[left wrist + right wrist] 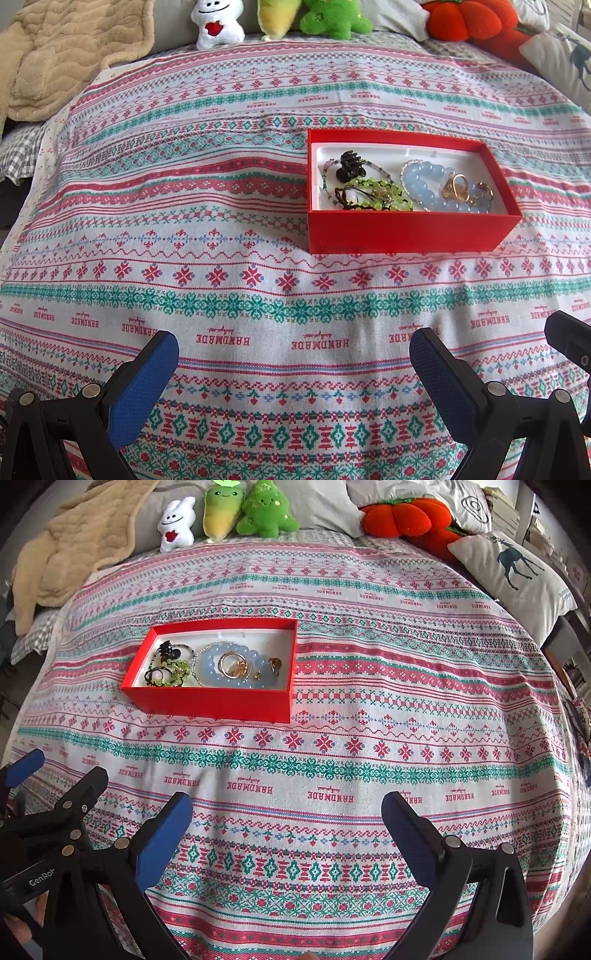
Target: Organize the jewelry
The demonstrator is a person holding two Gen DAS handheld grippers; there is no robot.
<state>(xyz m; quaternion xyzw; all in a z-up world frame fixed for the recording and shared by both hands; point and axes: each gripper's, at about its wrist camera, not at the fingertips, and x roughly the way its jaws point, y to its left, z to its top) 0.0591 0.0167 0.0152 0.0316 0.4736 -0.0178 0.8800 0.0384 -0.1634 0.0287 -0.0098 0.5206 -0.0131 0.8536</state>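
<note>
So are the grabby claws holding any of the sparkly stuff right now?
No, nothing. The left gripper and right gripper are both open and empty above the cloth. The jewelry lies in the red box.

A cloth (332,738) banded in red, teal and white cross-stitch motifs, with "HANDMADE" printed in red, is spread over the bed. A red box (406,232) with a white lining is seen on it, filled with a pale blue bead bracelet (428,181), a lime green bead strand (384,192), a black hair claw (349,168) and gold rings (458,188). At the far edge, a white plush (176,524), a green plush (267,513) and an orange pumpkin plush (406,517) are lined up. At the far left a beige blanket (74,542) is shown.
</note>
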